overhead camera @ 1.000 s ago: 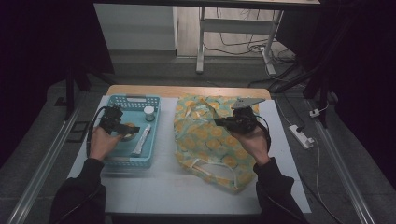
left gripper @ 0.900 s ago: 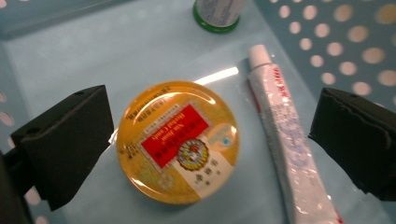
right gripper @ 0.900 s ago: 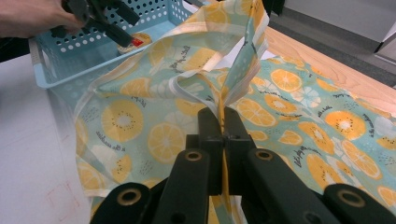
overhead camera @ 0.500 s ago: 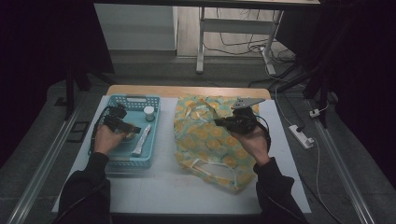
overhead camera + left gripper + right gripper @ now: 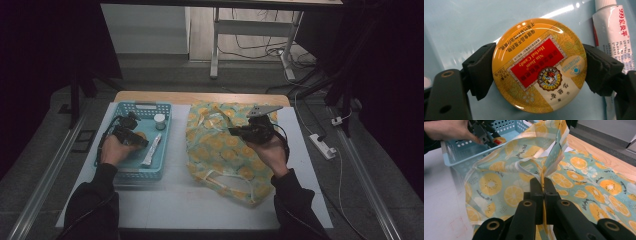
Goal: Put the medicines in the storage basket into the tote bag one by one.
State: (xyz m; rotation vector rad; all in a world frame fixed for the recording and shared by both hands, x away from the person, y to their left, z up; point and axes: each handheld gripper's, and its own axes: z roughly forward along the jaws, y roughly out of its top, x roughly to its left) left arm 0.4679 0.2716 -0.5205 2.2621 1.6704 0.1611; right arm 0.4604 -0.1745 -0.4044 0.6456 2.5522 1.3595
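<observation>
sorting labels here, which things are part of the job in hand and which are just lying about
In the job: candy tin clamped by the left gripper; fruit-print bag, edge pinched by the right gripper.
Lying about: ointment tube, small white jar, blue basket.

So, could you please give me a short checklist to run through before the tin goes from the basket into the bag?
1. Left tool closed on the tin: ok, a jaw presses each side.
2. Tin clear of the tube: ok, they lie apart.
3. Right tool pinching the bag edge: ok, fabric is clamped and lifted.
4. Bag mouth open wide enough for the tin: cannot tell, the folds hide the opening.
5. Tin lifted clear of the basket rim: cannot tell; it sits over the basket floor.
</observation>
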